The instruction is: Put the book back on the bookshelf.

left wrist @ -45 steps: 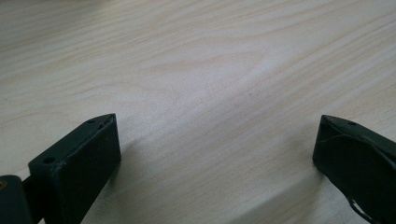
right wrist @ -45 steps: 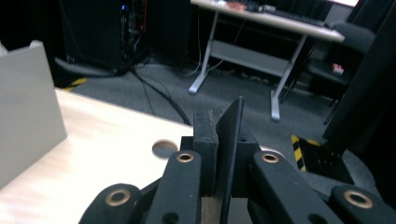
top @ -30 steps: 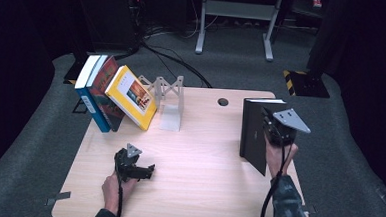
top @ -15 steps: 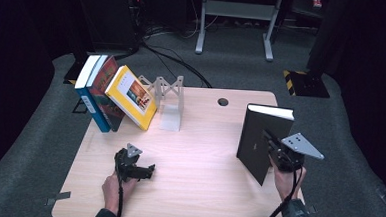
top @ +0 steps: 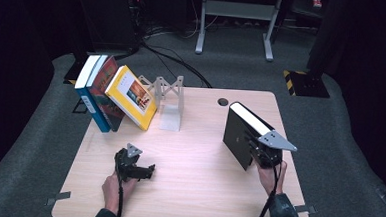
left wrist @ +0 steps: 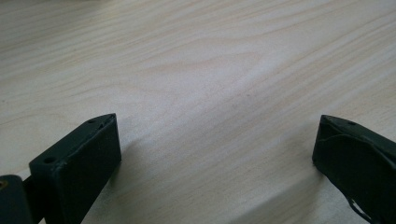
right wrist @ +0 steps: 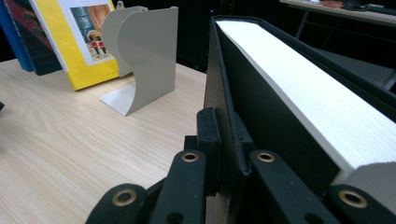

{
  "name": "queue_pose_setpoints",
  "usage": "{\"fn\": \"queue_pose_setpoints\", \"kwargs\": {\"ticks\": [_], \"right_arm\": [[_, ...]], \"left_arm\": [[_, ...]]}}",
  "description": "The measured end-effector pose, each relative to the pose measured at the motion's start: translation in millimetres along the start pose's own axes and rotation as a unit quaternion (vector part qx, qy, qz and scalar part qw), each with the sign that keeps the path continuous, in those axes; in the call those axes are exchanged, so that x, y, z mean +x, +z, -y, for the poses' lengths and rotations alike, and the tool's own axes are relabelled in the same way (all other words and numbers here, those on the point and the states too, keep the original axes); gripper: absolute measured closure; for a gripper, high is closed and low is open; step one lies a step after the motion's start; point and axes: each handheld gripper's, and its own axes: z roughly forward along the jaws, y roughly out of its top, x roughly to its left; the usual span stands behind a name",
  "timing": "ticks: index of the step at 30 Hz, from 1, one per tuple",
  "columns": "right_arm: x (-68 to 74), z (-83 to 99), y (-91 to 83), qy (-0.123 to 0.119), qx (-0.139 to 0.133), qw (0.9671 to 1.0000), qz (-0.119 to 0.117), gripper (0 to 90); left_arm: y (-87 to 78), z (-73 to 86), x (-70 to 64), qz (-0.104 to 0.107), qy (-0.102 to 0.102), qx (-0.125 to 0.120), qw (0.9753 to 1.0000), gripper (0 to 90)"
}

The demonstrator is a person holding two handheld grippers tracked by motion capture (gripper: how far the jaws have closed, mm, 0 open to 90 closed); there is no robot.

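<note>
Three books (top: pixel 114 97) lean together at the table's (top: pixel 202 189) far left, the yellow one (top: pixel 130 96) resting toward a grey bookend (top: pixel 171 105) just to its right. On the right side, the right gripper (top: pixel 255 148) pinches the cover of a black book (top: pixel 239 133), held upright with its white page edge up. Near left, the left gripper (top: pixel 145 171) lies low over bare wood, jaws spread wide with nothing between them.
</note>
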Motion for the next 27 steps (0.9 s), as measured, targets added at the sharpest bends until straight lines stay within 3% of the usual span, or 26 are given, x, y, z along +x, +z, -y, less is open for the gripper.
{"fn": "queue_pose_setpoints", "kwargs": {"ticks": [6, 9, 13, 18, 27], "right_arm": [[0.2, -2.2, 5.9, -0.001, 0.001, 0.9999, -0.010, 88.1], [-6.0, -1.9, 6.1, 0.014, 0.001, 0.9999, -0.009, 87.3], [-8.0, 0.1, 6.5, 0.016, 0.016, 0.9997, -0.003, 80.7], [-7.9, 1.9, 1.9, 0.018, 0.016, 0.9997, -0.007, 78.9], [-7.1, 2.8, -15.9, 0.015, 0.007, 0.9998, -0.003, 61.4]], "left_arm": [[-0.1, 0.0, 0.1, 0.000, 0.000, 0.000, 1.0000, 0.8], [-0.1, 0.0, 0.1, 0.000, 0.000, 0.000, 1.0000, 0.8], [0.0, 0.0, 0.1, 0.000, 0.000, 0.000, 1.0000, 0.8], [-0.1, 0.0, 0.1, 0.000, 0.000, 0.001, 1.0000, 0.8], [0.0, 0.0, 0.1, 0.000, 0.000, 0.000, 1.0000, 0.8]]}}
